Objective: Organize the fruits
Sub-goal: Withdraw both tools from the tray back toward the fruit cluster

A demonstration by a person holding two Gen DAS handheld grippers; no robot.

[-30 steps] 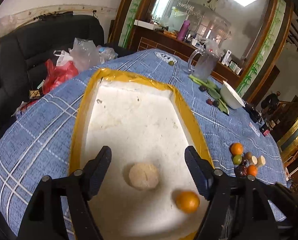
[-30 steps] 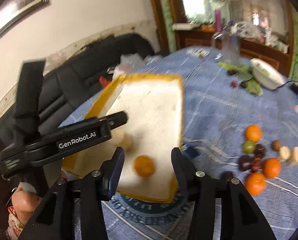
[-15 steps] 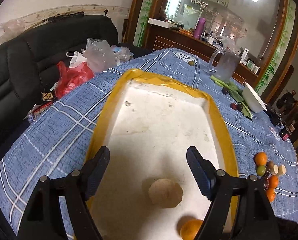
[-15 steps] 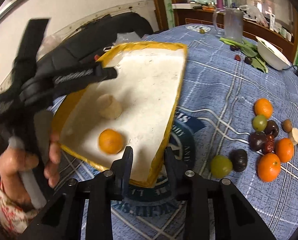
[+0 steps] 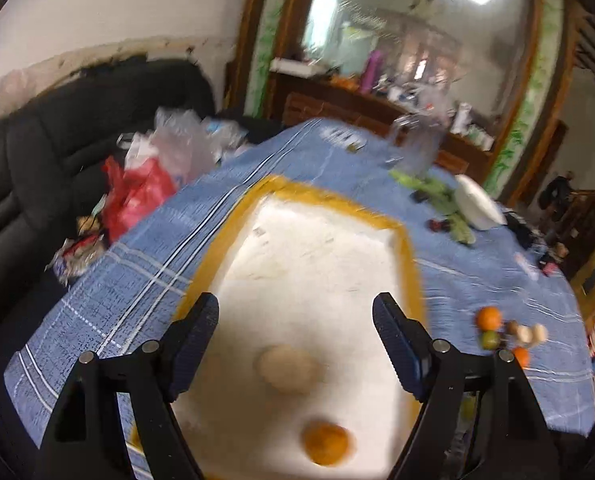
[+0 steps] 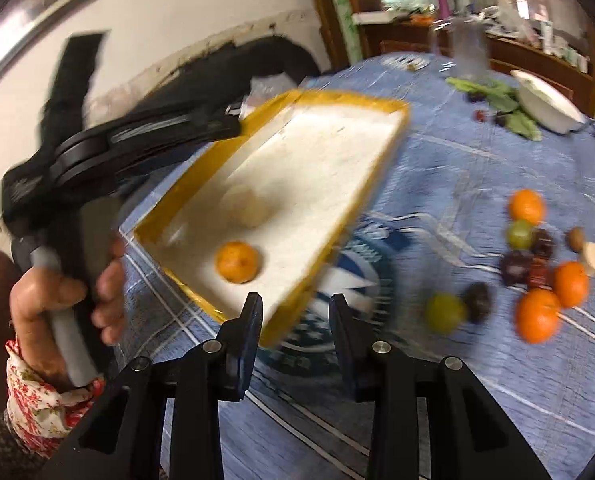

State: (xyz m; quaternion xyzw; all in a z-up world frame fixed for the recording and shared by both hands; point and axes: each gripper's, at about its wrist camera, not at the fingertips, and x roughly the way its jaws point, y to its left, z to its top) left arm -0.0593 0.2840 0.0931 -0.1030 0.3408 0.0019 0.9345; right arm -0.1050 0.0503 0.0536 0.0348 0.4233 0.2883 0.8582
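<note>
The left gripper (image 5: 295, 320) stands wide open with nothing between its fingers, held above the near end of the white foam tray (image 5: 321, 264) with its yellow taped rim. In its view 2 fruits lie in the tray: a pale round fruit (image 5: 286, 369) and, nearer, an orange (image 5: 324, 443). This view is blurred, and it shows the black sofa (image 5: 57, 168) at the left with plastic bags (image 5: 153, 172) heaped on it.

The right wrist view shows what the left cannot: the person's left hand (image 6: 63, 296) gripping the left gripper's handle, and the tray seen from its right side, with 1 near corner just between the right gripper's fingers. The right gripper (image 6: 296, 316) is partly open and empty; whether its left finger touches the tray rim cannot be told. The same orange (image 6: 237, 262) and pale fruit (image 6: 247, 210) sit at the tray's near end, close together.

On the blue checked tablecloth (image 6: 437, 184) to the right lies the loose fruit: 3 more oranges, the nearest (image 6: 537, 314) beside a dark fruit (image 6: 477, 302) and a green fruit (image 6: 445, 313), with more dark, green and pale pieces in a cluster behind. Far off stand a white bowl (image 6: 549, 106), green leaves (image 6: 497, 94) and a glass jug (image 6: 463, 54).
</note>
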